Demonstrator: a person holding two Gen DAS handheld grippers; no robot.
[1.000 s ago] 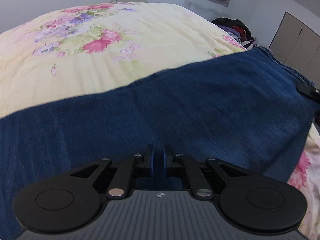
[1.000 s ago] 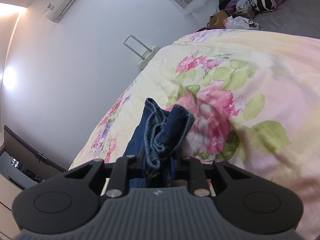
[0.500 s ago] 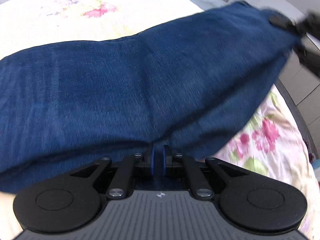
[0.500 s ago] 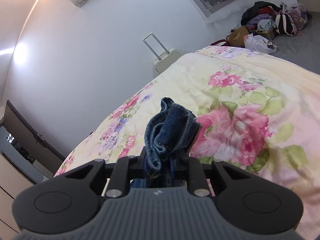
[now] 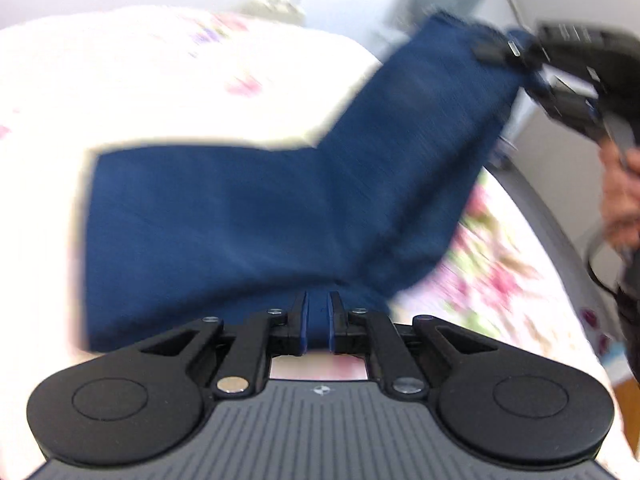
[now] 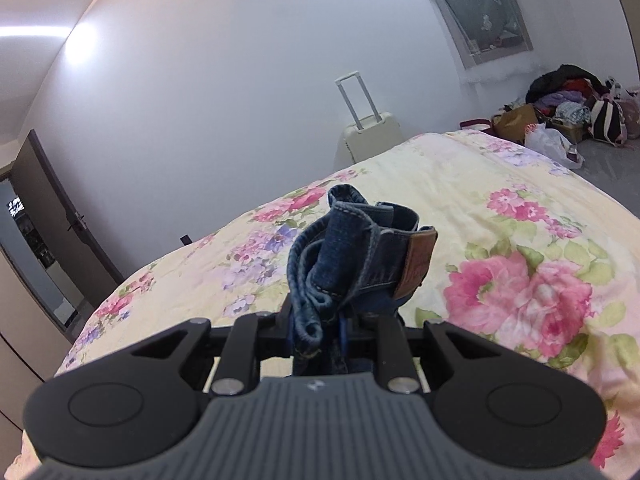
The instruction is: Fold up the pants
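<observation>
Denim hangs stretched between my two grippers above the floral bed (image 6: 500, 184), the blue pants (image 5: 256, 208) blurred in the left wrist view. My left gripper (image 5: 318, 322) has a fold of the cloth's near edge between its fingers, the jaws easing apart at this moment though the fabric sits in the narrow gap. My right gripper (image 6: 320, 334) is clamped on the bunched waistband (image 6: 360, 248), its brown leather patch (image 6: 416, 264) turned toward the bed's far side. In the left view that right gripper (image 5: 496, 50) lifts the far corner high, a hand (image 5: 620, 184) behind it. Bedspread lies bare beyond the denim's long edge. Past the bed's end stand a cream suitcase (image 6: 372, 132) against the wall and a heap of clothes and bags (image 6: 568, 108) on the floor
</observation>
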